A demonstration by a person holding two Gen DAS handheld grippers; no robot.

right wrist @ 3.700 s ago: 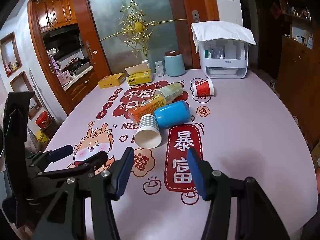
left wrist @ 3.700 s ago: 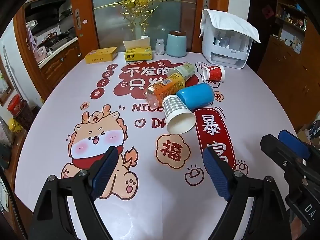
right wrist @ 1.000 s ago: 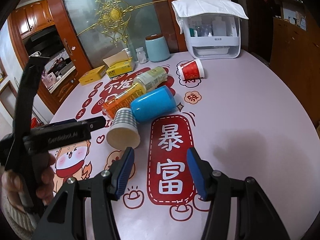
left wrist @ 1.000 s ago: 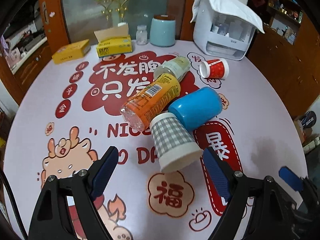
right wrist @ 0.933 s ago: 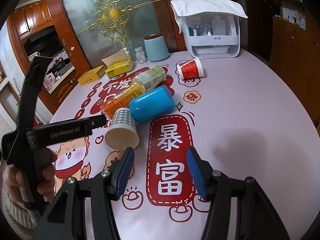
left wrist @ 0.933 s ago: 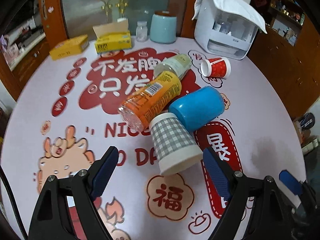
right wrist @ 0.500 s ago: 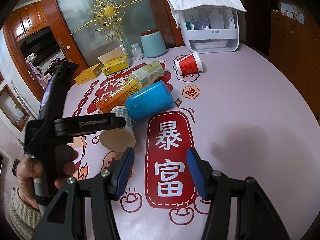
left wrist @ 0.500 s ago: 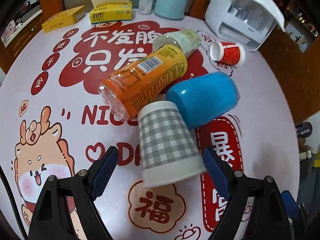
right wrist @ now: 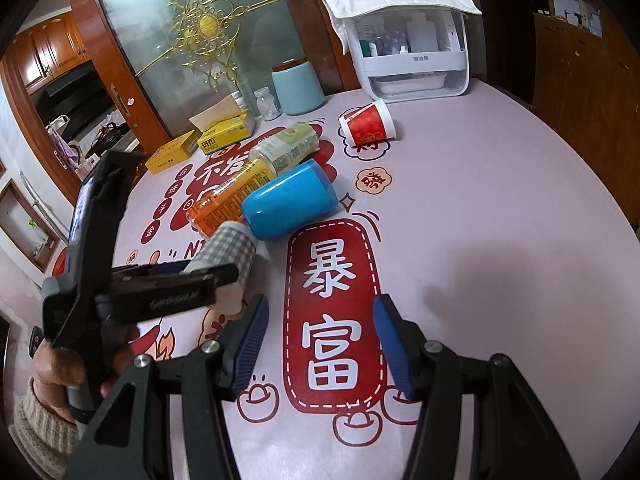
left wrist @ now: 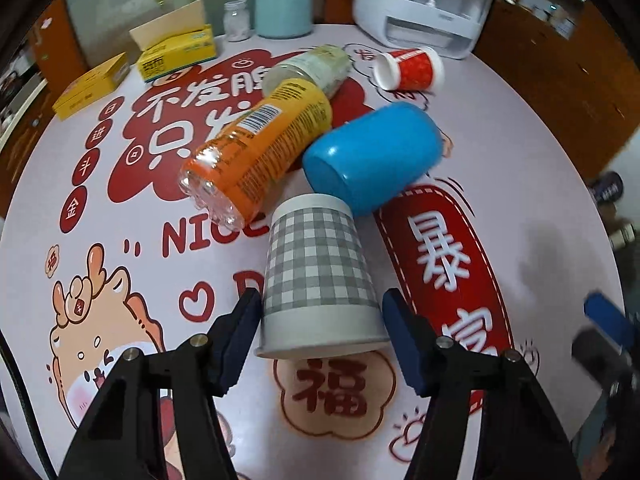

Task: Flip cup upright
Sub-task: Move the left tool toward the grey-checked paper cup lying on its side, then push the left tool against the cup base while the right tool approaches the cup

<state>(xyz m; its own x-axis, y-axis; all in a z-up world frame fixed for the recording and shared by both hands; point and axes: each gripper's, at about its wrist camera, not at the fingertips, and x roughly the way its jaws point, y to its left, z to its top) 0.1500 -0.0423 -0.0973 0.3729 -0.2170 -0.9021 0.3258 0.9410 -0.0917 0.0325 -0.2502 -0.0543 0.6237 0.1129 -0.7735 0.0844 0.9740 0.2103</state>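
A grey-checked paper cup [left wrist: 316,276] lies on its side on the printed table, its open rim towards me. My left gripper [left wrist: 320,334] is open, one finger at each side of the cup's rim end, with small gaps showing. In the right wrist view the cup [right wrist: 230,254] is partly hidden behind the left gripper [right wrist: 168,288]. My right gripper [right wrist: 318,344] is open and empty above the red label, right of the cup.
A blue cup [left wrist: 372,160] and an orange bottle [left wrist: 256,156] lie touching the checked cup's base end. Behind them lie a pale green bottle [left wrist: 316,68] and a red paper cup [left wrist: 410,70]. Tissue boxes [left wrist: 176,54], a light-blue canister [left wrist: 284,8] and a white organiser [left wrist: 424,4] stand at the back.
My left gripper has moved forward and down, and its fingers now straddle the checked cup's rim end. The jaws have narrowed. The right gripper has barely moved.
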